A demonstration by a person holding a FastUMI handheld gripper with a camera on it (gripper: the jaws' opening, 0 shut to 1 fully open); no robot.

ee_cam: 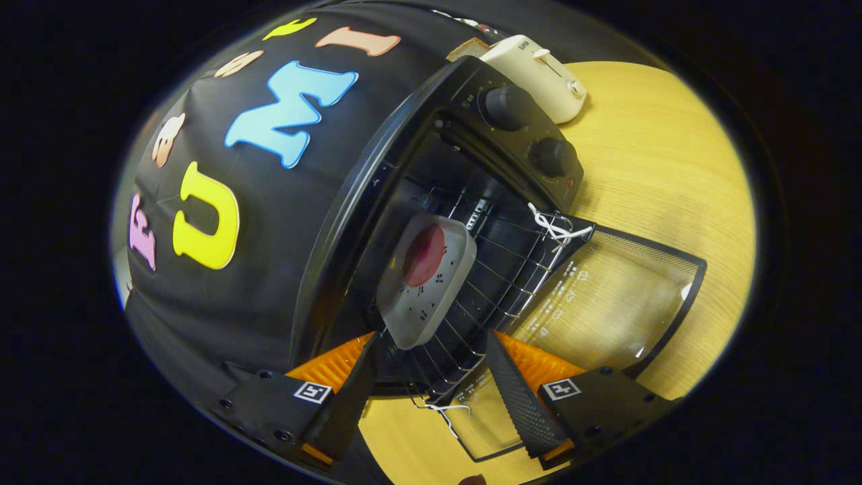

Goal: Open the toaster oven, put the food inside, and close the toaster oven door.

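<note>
One gripper view covered the moment. In it the toaster oven (465, 202) stood on the wooden surface (660, 175) with its glass door (606, 303) dropped fully open and lying flat toward the claw (431, 377). The wire rack (498, 269) was drawn partway out over the door, and the white dish (424, 283) carrying the reddish food (424, 256) sat on it, near the rack's edge and just ahead of the fingertips (357, 377). The fingers were spread apart and held nothing; the dish's near corner lay close to one of them, though I could not tell whether they touched.

The rack looked likely to foul the door if it was lifted before being pushed home, and the tilted dish might slide off. A white string (559, 229) tied at the rack's corner could snag a finger. A pale toaster (539, 74) stood just behind the oven, out of harm's way.
</note>
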